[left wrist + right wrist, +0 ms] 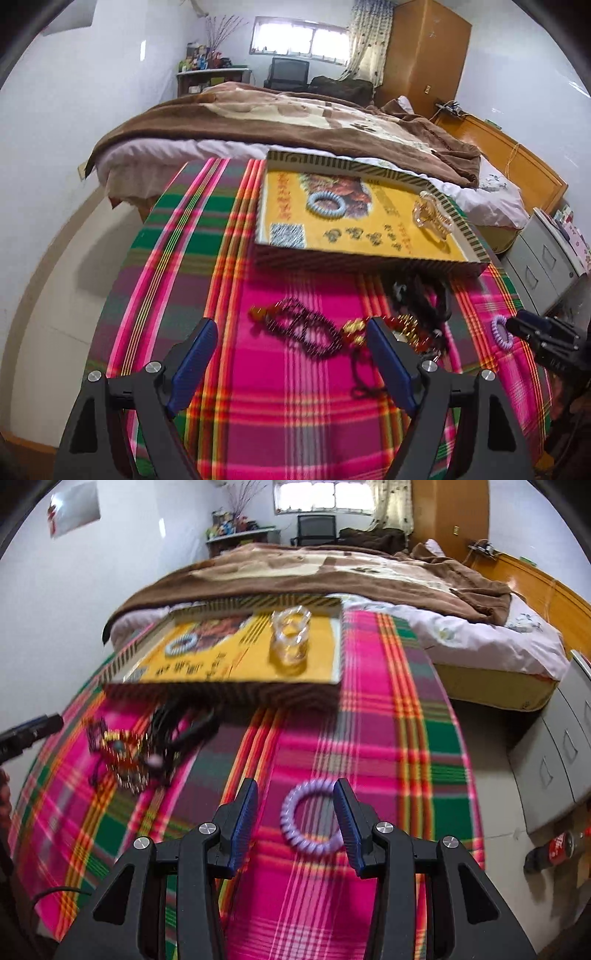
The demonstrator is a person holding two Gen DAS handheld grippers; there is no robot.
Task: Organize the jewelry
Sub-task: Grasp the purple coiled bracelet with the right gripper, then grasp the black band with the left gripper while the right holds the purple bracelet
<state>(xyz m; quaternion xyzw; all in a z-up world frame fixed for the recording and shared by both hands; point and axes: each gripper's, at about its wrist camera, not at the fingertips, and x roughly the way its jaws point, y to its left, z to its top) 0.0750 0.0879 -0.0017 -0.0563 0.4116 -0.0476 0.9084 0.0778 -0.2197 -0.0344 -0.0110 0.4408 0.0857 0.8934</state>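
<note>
A yellow shallow box (354, 236) (240, 664) lies on the plaid cloth and holds a pale blue spiral hair tie (327, 205) (181, 644) and a clear amber hair claw (430, 214) (290, 638). A heap of dark bead strings and gold-red pieces (314, 328) (136, 746) lies in front of the box. My left gripper (291, 334) is open above the dark beads. A purple spiral hair tie (310, 819) (500, 332) lies flat on the cloth. My right gripper (295, 794) is open, with its fingers on either side of the tie.
The plaid cloth (258, 406) covers a table that butts against a bed with a brown blanket (277, 114). Grey drawers (554, 757) and a cola bottle (554, 849) on the floor are at the right.
</note>
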